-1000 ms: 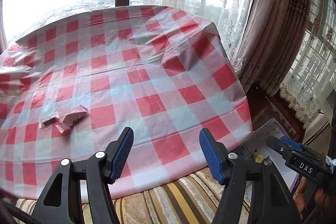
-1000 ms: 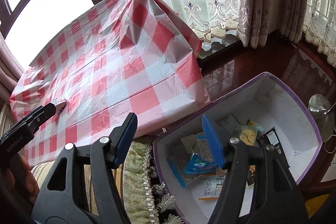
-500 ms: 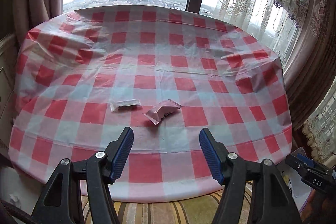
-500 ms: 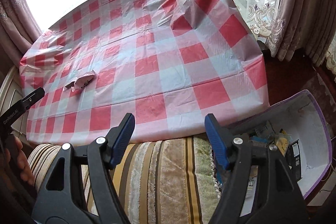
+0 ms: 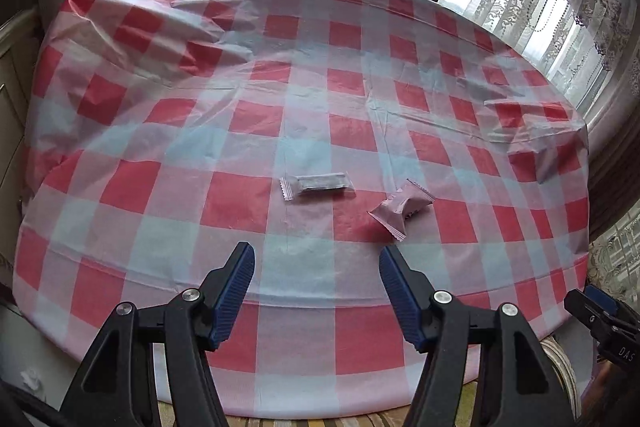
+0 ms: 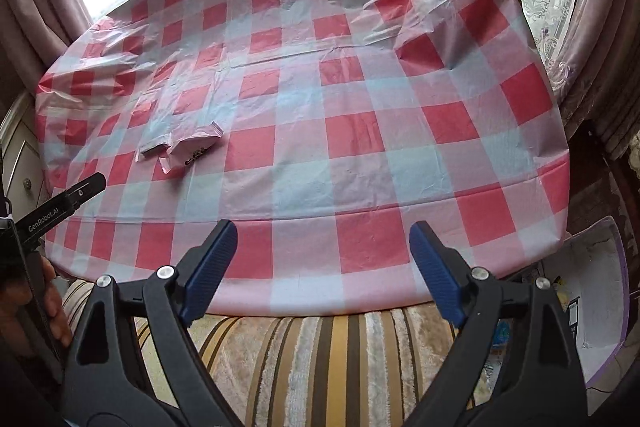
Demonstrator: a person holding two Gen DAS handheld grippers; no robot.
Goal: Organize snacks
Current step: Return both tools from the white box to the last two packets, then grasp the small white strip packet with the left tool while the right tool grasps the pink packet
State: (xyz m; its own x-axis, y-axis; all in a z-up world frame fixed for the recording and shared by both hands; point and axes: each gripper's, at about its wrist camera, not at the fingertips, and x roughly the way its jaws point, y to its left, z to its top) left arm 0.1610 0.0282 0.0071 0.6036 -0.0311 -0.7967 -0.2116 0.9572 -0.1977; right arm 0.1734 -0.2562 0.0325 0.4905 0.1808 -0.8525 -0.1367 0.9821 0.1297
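Both wrist views looked forward and down over the near edge of the checked table (image 5: pixel 120 187). The left sat closer, toward its left half; the right hung farther back, above the striped cushion (image 6: pixel 320 359). Both shared the tabletop and pink packet (image 5: pixel 400 209) (image 6: pixel 192 149).

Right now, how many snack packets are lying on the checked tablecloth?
2. A clear packet lies near the middle of the tablecloth; a pink packet lies just to its right, apart from it, ahead of the open left gripper. None appears hidden.
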